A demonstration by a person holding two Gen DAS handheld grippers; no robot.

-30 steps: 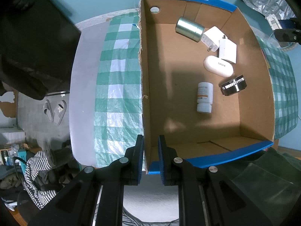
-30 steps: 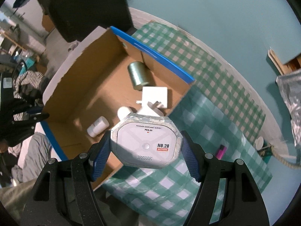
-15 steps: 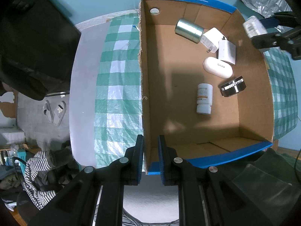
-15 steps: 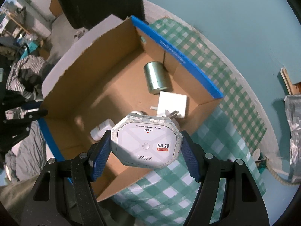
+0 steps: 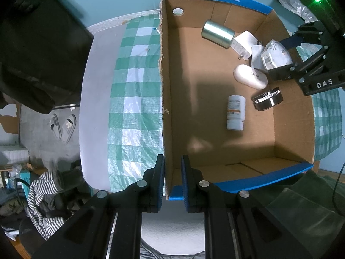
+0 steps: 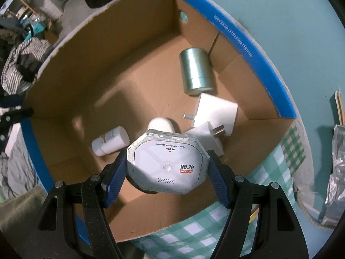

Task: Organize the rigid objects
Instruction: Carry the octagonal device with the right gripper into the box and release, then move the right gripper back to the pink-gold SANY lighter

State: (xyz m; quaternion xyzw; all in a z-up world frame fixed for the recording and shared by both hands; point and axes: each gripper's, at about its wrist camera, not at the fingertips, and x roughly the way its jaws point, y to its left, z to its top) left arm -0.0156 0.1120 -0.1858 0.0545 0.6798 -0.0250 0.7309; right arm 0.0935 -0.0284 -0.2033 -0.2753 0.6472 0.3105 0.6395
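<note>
1. The left claw (image 5: pixel 173 179) is shut on the near corner of the box (image 5: pixel 165 90), its pads pinching the cardboard wall and steadying it on the checked tabletop (image 5: pixel 133 82)
2. The right claw (image 6: pixel 167 166) stands fairly wide, clamped on the two flat sides of a white octagonal case (image 6: pixel 167 161); in the left view that case (image 5: pixel 277 54) hangs over the box's right side
3. The case is directly under the claw, face toward the camera, above the box floor and not yet resting on it
4. Straight below it lie a white oval case (image 6: pixel 161 125) and two plug adapters (image 6: pixel 215 110); a pill bottle (image 6: pixel 110 141) lies to one side, a metal can (image 6: pixel 197 71) near the far wall, and a knurled ring (image 5: pixel 268 99) by the right wall
5. My judgement: the drop turns on what lies beneath; bare floor shows nearer the left claw, so shifting that way before letting go would avoid stacking on the oval case
</note>
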